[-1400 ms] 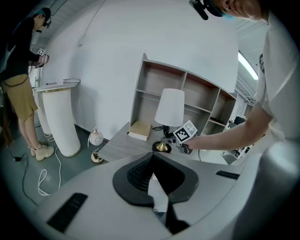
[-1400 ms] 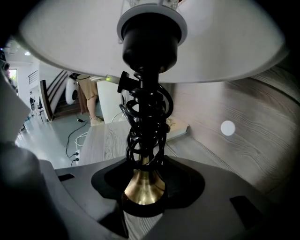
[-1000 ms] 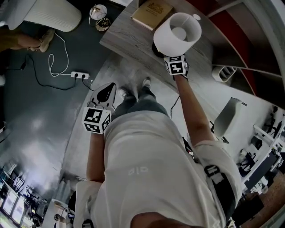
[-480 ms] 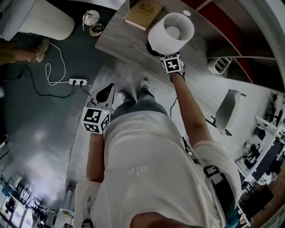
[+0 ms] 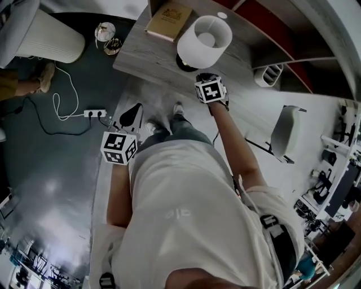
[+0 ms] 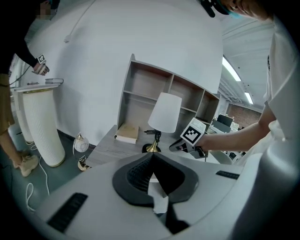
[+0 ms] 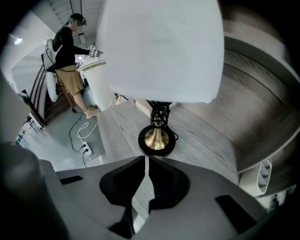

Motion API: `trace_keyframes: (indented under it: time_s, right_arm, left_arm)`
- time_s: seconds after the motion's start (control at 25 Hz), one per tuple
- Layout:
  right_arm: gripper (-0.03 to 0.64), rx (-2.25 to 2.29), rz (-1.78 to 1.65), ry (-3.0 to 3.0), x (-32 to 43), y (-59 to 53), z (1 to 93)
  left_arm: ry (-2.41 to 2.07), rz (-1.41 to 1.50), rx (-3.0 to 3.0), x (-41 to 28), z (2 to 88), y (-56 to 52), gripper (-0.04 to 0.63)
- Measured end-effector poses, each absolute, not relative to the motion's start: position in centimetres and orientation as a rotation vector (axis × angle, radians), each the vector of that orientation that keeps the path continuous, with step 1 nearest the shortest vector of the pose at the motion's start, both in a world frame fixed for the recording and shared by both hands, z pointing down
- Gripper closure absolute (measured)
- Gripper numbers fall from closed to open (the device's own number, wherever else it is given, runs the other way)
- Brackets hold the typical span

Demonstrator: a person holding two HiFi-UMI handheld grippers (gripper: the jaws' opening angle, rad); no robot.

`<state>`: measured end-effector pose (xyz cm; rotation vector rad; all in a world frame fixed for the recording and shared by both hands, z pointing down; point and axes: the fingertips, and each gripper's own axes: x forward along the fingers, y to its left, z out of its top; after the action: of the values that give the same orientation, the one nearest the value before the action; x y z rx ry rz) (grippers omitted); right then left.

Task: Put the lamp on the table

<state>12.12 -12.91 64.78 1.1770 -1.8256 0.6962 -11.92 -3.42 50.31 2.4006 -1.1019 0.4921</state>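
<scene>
The lamp (image 5: 204,40), with a white shade, a black wire stem and a brass foot on a black disc (image 7: 157,138), stands upright on the grey wooden table (image 5: 146,53). My right gripper (image 5: 204,78) hovers just short of the lamp's base, clear of it. Its jaws are closing and almost together, with nothing between them (image 7: 147,161). My left gripper (image 5: 131,115) hangs low by my left side over the floor, shut and empty. From the left gripper view I see the lamp (image 6: 165,112) and the right gripper (image 6: 180,144) beside it.
A tan book (image 5: 168,14) lies on the table left of the lamp, in front of a shelf unit (image 6: 159,93). On the floor are a power strip (image 5: 93,113) with cable, a white ribbed cylinder (image 5: 48,36) and glass globes (image 5: 105,33). A chair (image 5: 285,135) stands at right. Another person (image 7: 70,61) stands far off.
My right gripper has drawn back from the lamp's base toward the table's near edge. The lamp stays standing on the table. The left gripper has kept its place.
</scene>
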Motion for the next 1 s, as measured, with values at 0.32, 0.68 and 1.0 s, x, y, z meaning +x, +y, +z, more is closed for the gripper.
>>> trace_keyframes:
  time_s: [0.32, 0.68, 1.0]
  right_arm:
    - [0.583, 1.216, 0.661, -1.992, 9.5, -11.6, 56.7]
    - [0.588, 1.285, 0.415, -2.390, 5.9, -11.4, 44.9]
    - [0.588, 1.365, 0.287, -2.536, 5.9, -10.3, 40.5]
  left_arm:
    - [-1.045, 0.443, 2.462, -10.0, 49.5, -5.5, 0.581]
    - [-1.030, 0.384, 2.523, -9.3, 47.4, -7.3, 0.581]
    - [-1.018, 0.323, 2.586, -9.6, 45.4, -7.7, 0.581]
